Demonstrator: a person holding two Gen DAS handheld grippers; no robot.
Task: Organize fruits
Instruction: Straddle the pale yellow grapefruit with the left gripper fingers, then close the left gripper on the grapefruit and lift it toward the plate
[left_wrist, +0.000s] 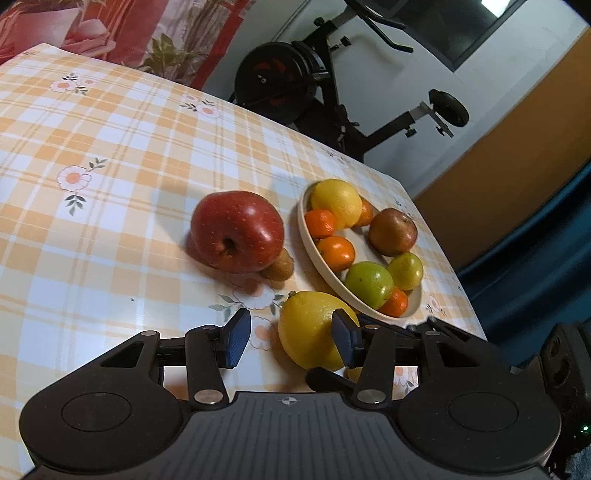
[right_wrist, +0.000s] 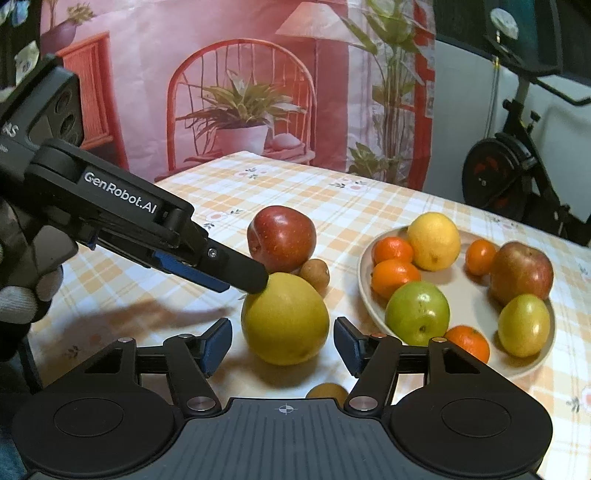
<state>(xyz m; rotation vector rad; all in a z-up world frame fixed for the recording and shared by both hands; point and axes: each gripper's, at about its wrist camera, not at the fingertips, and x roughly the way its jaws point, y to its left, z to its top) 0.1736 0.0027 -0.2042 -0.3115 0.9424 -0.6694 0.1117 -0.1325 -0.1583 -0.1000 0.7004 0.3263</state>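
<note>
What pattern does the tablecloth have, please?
Orange-and-white checks with small flowers on the tablecloth; clearest in the left wrist view.

Indoor light was warm and moderate, falling from above. The red apple (left_wrist: 236, 230) and lemon (right_wrist: 285, 318) carried small glare spots, and soft shadows lay on the table (left_wrist: 110, 229). Both fisheye views bent strongly at their edges, corners dark; focus was slightly soft.

A lemon (left_wrist: 314, 328) lies beside the open left tool's (left_wrist: 291, 341) right pad.
</note>
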